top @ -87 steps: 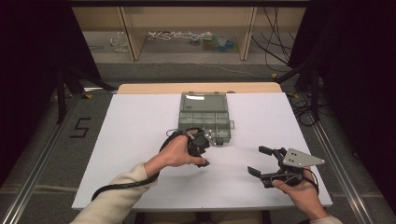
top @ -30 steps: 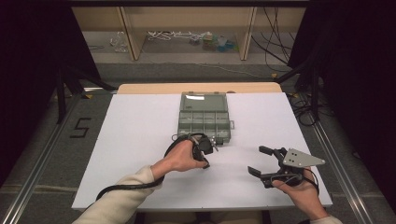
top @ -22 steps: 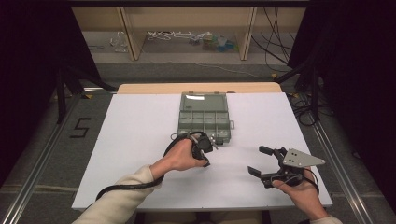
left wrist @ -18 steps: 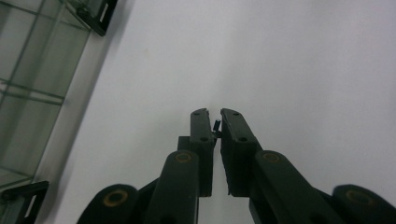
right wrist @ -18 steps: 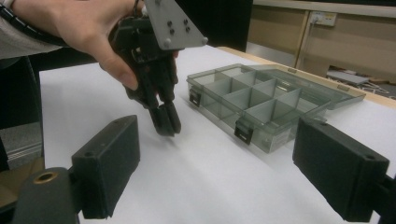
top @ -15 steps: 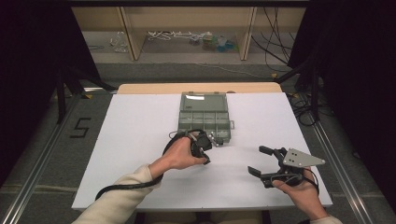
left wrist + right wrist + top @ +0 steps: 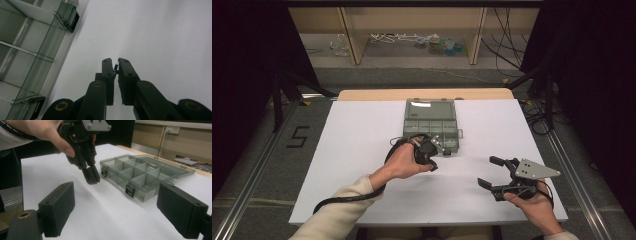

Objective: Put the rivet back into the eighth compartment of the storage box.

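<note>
A clear grey compartment box (image 7: 432,125) lies open at the table's middle, its lid flat behind it. My left gripper (image 7: 431,165) hangs jaws-down just in front of the box's near edge. In the left gripper view, that gripper (image 7: 115,62) is shut on a tiny metal part (image 7: 116,67) above the white table, with the box (image 7: 27,50) to its left. My right gripper (image 7: 489,171) rests low at the front right, open and holding nothing. The right gripper view looks between its wide-apart jaws (image 7: 117,195) at the left gripper (image 7: 91,177) and the box (image 7: 135,173).
A white table top (image 7: 352,150) surrounds the box, with a bare wooden strip (image 7: 377,95) at the far edge. The left gripper's black cable (image 7: 347,197) trails along the forearm toward the front edge. Shelving with loose cables (image 7: 412,40) stands beyond the table.
The left hand and its gripper dipped toward the front, then came back up close to the box's near edge. The right gripper has stayed where it was, open.
</note>
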### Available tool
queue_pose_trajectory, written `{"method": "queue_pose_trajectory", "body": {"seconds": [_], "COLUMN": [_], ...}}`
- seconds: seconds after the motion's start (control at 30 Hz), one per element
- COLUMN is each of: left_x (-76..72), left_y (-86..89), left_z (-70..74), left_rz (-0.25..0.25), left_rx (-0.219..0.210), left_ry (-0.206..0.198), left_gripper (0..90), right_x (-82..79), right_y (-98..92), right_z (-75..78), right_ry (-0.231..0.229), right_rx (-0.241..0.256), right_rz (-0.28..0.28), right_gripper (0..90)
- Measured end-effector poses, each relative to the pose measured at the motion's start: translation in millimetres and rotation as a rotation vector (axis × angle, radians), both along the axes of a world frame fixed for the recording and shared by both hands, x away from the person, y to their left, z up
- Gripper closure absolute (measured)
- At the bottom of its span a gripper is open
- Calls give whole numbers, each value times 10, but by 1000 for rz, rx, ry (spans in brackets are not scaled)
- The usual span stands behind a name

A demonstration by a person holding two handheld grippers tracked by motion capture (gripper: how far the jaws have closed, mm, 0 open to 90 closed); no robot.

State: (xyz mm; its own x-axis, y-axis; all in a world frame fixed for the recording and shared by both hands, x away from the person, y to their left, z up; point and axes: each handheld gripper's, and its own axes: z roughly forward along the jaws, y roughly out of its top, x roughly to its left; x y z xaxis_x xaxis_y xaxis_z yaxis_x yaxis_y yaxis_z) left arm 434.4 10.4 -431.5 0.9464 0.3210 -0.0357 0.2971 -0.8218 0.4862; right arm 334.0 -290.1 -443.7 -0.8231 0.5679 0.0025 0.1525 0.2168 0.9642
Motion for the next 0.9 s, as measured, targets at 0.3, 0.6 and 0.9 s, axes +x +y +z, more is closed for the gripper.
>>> {"method": "queue_pose_trajectory", "body": {"seconds": [0.3,0.6,0.9], "left_x": [-4,10,33], "left_y": [-4,-9,-99], "left_z": [23,75,150], "left_rz": [10,6,49], "left_rx": [-14,-30,-124], "left_ry": [-2,-17,-50], "left_gripper": [834,834,834], "right_x": [17,2,-4], "right_y": [9,-16,-3], "right_z": [-12,4,-7], "right_ry": [-16,-1,21], "right_rx": [23,-9,18], "right_rz": [5,-14,-11], "right_gripper": [160,160,160]}}
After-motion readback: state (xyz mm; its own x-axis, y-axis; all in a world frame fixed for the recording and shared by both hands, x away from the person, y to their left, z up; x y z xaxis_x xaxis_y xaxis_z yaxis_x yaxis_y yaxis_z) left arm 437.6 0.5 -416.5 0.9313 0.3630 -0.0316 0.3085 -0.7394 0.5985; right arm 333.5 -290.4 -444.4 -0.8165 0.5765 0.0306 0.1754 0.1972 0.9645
